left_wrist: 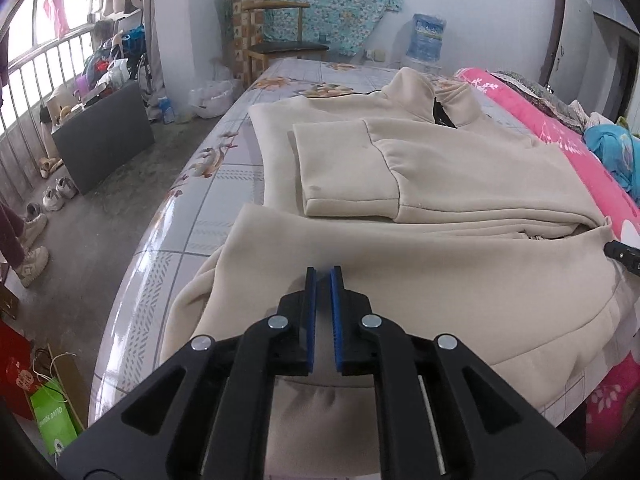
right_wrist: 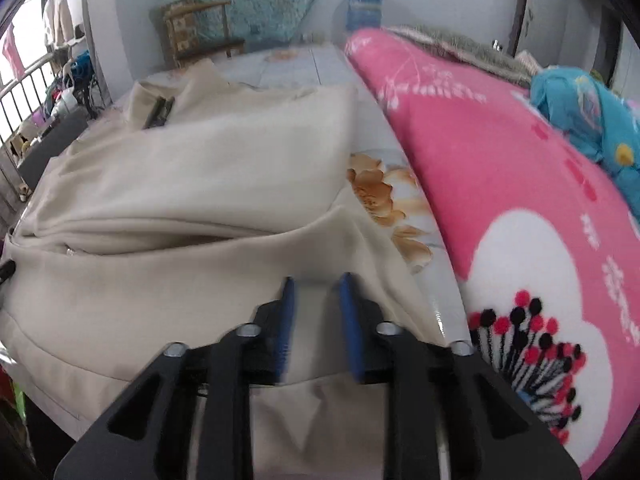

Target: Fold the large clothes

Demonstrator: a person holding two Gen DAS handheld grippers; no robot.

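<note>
- The beige sweatshirt (left_wrist: 420,184) lies spread over the flower-printed bed sheet (left_wrist: 224,168) and fills the middle of my left wrist view; one sleeve is folded across its chest, and the collar with a black label (left_wrist: 444,114) sits toward the upper right.
- The hem has been doubled over toward the body, and that folded band runs across the lower half of both views.
- My left gripper (left_wrist: 323,276) sits low and centre in its frame, pointing down at that hem fold. Its blue pads are nearly pressed together, with only a thin slit between them; I cannot tell whether they pinch any cloth.
- My right gripper (right_wrist: 318,284) is low and centre in its own view, over the right corner of the sweatshirt (right_wrist: 192,184). Its pads stand somewhat apart, with beige cloth showing in the gap; the picture is blurred, so I cannot tell whether they press on it.
- A dark tip of the right gripper shows at the right edge of the left view (left_wrist: 624,254).
- A pink quilt (right_wrist: 500,184) fills the right side beside the sweatshirt, with blue cloth (right_wrist: 592,120) on it at upper right.
- Upper centre, a wooden chair (left_wrist: 280,40) and a water jug (left_wrist: 427,36) stand beyond the bed.
</note>
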